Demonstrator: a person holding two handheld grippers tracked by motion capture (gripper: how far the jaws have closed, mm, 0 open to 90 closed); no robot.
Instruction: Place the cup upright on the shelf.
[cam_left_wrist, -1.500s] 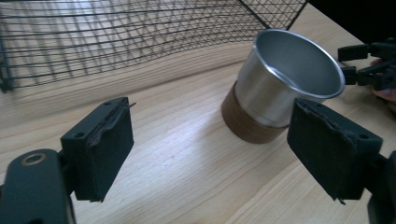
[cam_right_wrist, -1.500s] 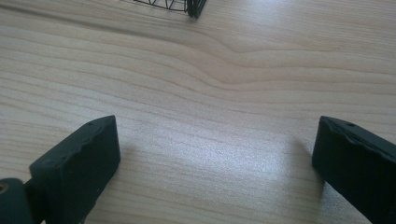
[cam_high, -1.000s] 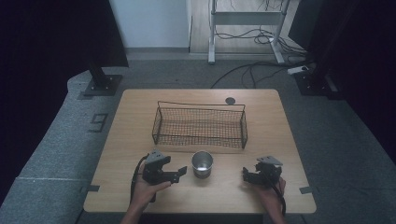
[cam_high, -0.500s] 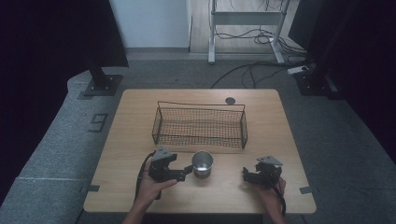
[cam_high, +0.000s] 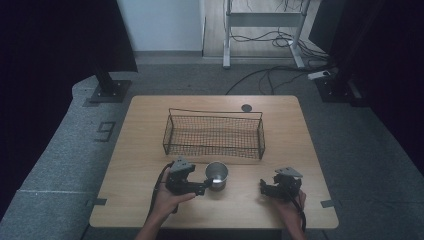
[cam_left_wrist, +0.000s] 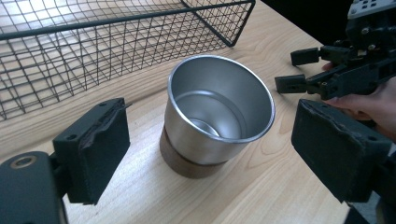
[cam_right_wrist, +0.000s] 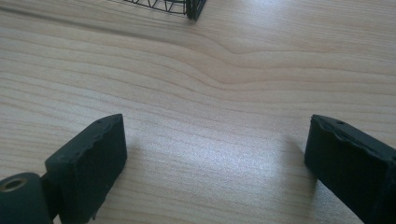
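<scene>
Since the earlier frame the left tongs (cam_high: 204, 186) have slid rightward across the tabletop (cam_high: 135, 150) and now reach the steel cup (cam_high: 217, 174); the right tongs have kept their place. In the left gripper view the left tongs (cam_left_wrist: 210, 154) stand spread wide, one black pad on each side of the cup (cam_left_wrist: 217, 114), with bare wood showing between each pad and the cup's wall, so they grasp nothing. The cup stands upright on its brown base, mouth up, near the front edge of the tabletop and just in front of the wire basket (cam_high: 215, 135), close to the basket's long front side but apart from it. Farther right, the right tongs (cam_high: 264, 186) rest low over the wood, well apart from the cup. In the right gripper view the right tongs (cam_right_wrist: 215, 149) are also released wide, with plain wood grain between the pads and a corner of the basket (cam_right_wrist: 187, 7) at the top edge.
</scene>
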